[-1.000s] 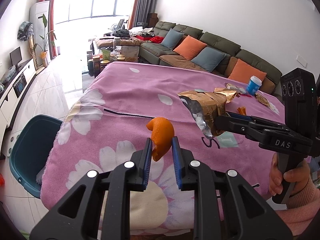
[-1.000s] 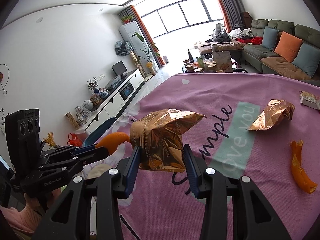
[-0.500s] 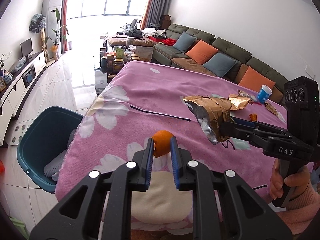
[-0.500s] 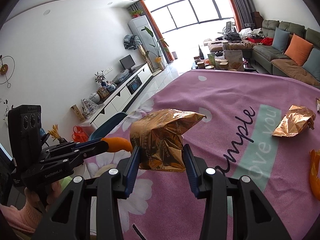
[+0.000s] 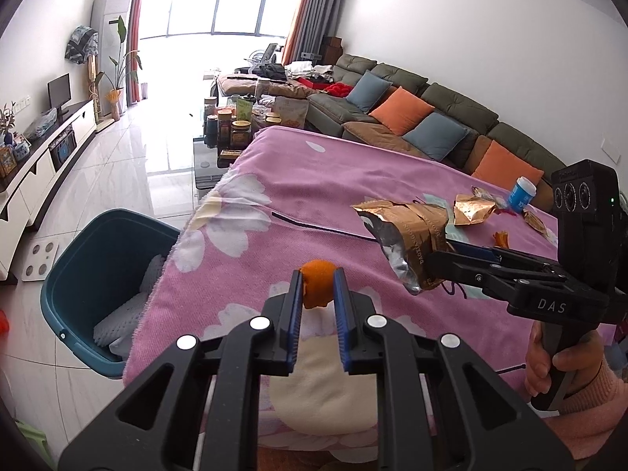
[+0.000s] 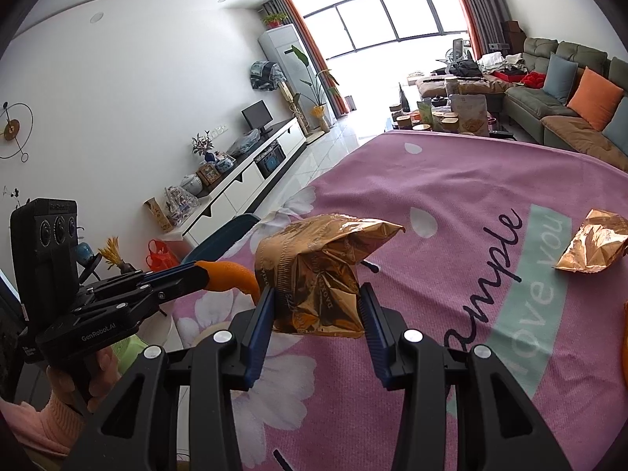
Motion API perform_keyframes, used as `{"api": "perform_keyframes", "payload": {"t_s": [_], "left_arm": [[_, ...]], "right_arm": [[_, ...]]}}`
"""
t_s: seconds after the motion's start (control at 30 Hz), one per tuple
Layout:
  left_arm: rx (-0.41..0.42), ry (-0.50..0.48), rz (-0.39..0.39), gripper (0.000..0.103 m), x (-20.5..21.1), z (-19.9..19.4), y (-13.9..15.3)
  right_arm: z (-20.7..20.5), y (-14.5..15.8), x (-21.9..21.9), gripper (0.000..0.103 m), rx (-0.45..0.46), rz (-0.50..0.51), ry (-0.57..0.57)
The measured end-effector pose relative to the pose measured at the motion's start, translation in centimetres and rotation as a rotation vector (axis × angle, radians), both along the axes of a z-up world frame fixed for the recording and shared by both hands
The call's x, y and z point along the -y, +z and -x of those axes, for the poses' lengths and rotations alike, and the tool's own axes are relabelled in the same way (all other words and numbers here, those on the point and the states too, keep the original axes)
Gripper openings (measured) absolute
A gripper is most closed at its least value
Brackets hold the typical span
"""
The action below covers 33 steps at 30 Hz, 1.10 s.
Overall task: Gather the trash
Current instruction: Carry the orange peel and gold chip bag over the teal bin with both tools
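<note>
Orange peel point(image 5: 317, 283) pinched in left hand-held gripper point(image 5: 318, 286), gold wrapper point(image 6: 314, 278) in right hand-held gripper point(image 6: 317, 302).

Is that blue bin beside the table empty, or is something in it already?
Not empty: the blue bin already holds white foam pieces at its bottom.

Left tongs point(image 5: 318, 288): I carry the orange peel point(image 5: 318, 284) nearer the teal bin point(image 5: 74, 274).
Right tongs point(image 6: 316, 306): shifting alongside, toward the pink blanket's point(image 5: 314, 192) edge.

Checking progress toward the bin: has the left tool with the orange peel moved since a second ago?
Yes. The left tool, gripping the orange peel, has shifted toward the teal bin, which now sits closer and fuller in the left wrist view.
</note>
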<state>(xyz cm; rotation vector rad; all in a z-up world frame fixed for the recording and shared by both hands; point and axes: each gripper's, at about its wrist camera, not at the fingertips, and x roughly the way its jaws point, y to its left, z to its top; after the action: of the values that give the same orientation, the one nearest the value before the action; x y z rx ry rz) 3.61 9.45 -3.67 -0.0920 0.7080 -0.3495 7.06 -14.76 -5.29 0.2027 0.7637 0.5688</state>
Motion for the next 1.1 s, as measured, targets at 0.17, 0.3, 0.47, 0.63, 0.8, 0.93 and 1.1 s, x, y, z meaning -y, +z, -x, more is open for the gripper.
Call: {"api": "perform_keyframes", "payload": {"t_s": [0.17,0.3,0.47,0.63,0.8,0.93,1.1], "left_arm": [[0.015,0.017,0.001,0.015,-0.7,0.3,0.4],[0.022,0.03,0.003,0.015,-1.2,0.4,0.7],[0.03,0.045,0.006,0.015,-1.8,0.6,1.0],[0.041,0.065,0.004,0.015,-2.5,0.8,1.4],[0.049,0.086,0.0,0.015,-3.4,0.8,1.6],[0.052,0.099,0.001,0.015,-4.2,0.9,1.8],[0.059,0.119,0.0,0.014,-5.0,0.9,2.0]], "right_arm": [[-0.2,-0.1,-0.5,0.041,-0.002,0.001,0.012],[-0.3,0.0,-0.8,0.041,0.001,-0.001,0.021],[-0.4,0.2,-1.3,0.041,0.008,0.002,0.038],[-0.5,0.2,-1.7,0.041,0.014,0.002,0.06],[-0.7,0.5,-3.0,0.041,0.021,0.008,0.081],[-0.8,0.6,-3.6,0.041,0.023,0.011,0.095],[-0.8,0.5,-4.4,0.041,0.021,0.014,0.112]]}}
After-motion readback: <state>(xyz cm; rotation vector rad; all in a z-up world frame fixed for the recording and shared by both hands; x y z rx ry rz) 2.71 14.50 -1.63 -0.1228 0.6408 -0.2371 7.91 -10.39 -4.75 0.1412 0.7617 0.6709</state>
